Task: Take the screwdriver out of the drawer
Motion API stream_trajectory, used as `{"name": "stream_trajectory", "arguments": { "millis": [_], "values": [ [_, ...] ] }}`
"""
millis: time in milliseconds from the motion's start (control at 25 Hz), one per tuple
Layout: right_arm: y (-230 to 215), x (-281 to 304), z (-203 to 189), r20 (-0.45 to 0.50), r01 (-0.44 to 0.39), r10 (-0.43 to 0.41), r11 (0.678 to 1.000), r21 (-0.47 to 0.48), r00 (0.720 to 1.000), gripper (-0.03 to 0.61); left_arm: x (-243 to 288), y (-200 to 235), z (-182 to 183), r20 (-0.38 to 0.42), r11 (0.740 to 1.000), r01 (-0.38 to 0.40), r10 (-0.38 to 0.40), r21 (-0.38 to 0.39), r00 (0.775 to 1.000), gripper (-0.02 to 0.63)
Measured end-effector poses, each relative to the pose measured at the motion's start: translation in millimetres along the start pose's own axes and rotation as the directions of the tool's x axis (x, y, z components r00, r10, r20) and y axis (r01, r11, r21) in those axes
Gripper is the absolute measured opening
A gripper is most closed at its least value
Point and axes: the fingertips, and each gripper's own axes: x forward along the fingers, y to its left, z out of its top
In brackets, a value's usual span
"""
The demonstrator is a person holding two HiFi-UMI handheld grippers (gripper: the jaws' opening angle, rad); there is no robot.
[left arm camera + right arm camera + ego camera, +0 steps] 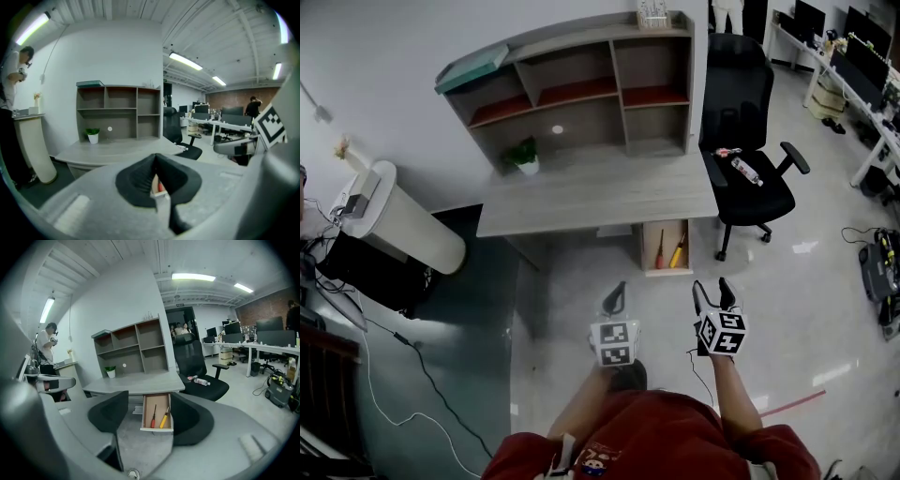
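Closest in: right gripper [715, 289] with jaws spread and empty, left gripper [617, 289] pressed together on nothing. Well ahead of right gripper, framed between its jaws: pale wooden drawer [156, 429] pulled open beneath grey counter [591, 192]. Inside, red-handled screwdriver [153, 417] and yellow-handled screwdriver [164, 419], side by side, not touching. Seemingly approach stage, nothing grasped yet; calls next for reaching forward and down, then closing across one handle.

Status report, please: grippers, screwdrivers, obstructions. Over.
Left gripper shut, right gripper open, both empty, short of the drawer. In it: red screwdriver, yellow screwdriver, untouched. Path clear.
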Motion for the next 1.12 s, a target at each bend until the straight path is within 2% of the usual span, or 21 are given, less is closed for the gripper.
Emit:
{"name": "stream_trajectory", "arguments": {
  "millis": [200, 720, 920, 1120],
  "values": [
    [22, 46, 23, 0.022, 0.003, -0.004, 1.000, 0.022, 1.000, 0.265, 35, 43, 15, 0.009, 1.000, 0.013, -0.013, 0.000, 1.000, -0.002],
    [64, 149, 48, 0.001, 0.046, -0.046, 0.998, 0.030, 0.999, 0.265, 114, 132, 37, 0.001, 0.997, 0.073, -0.073, -0.015, 0.997, -0.002],
    [74, 170, 52, 0.000, 0.065, -0.065, 0.997, 0.028, 0.998, 0.265, 135, 153, 40, 0.006, 0.995, 0.100, -0.100, -0.014, 0.995, -0.002],
    [68, 178, 43, -0.021, 0.089, -0.089, 0.996, 0.025, 0.996, 0.265, 146, 156, 29, -0.008, 0.993, 0.113, -0.114, -0.026, 0.993, -0.002]
  ]
}}
